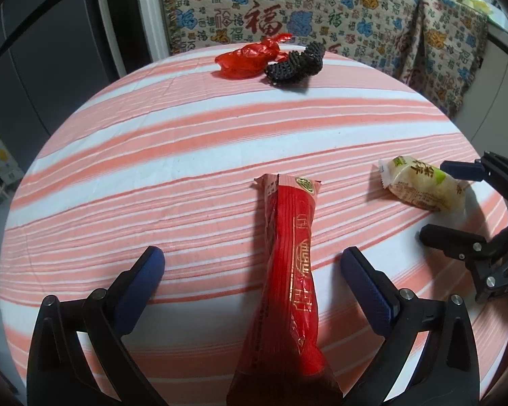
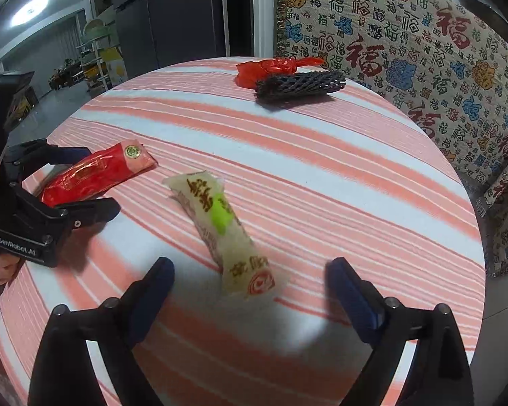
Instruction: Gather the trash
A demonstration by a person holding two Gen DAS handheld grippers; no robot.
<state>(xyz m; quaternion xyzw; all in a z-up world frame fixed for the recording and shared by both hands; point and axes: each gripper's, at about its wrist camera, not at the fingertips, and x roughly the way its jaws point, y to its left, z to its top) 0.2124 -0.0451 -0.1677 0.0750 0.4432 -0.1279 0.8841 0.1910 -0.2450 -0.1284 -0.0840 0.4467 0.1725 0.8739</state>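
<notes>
A long red snack wrapper (image 1: 293,270) lies on the striped round table (image 1: 152,155), running between the wide-open fingers of my left gripper (image 1: 253,265), whose pads do not touch it. A pale yellow wrapper with a green patch (image 2: 225,223) lies between the spread fingers of my right gripper (image 2: 250,275), also untouched. Each gripper shows in the other's view: the right gripper (image 1: 457,203) around the pale wrapper (image 1: 421,186), the left gripper (image 2: 74,182) around the red wrapper (image 2: 98,174). At the table's far edge sit a crumpled red plastic bag (image 1: 247,57) and a black foam net (image 1: 296,62).
A patterned cloth with red and blue characters (image 1: 355,17) drapes over furniture just behind the table. A dark refrigerator (image 2: 172,17) stands at the back left. A person's hand (image 2: 1,267) grips the left tool. Shelves (image 2: 98,54) stand farther off.
</notes>
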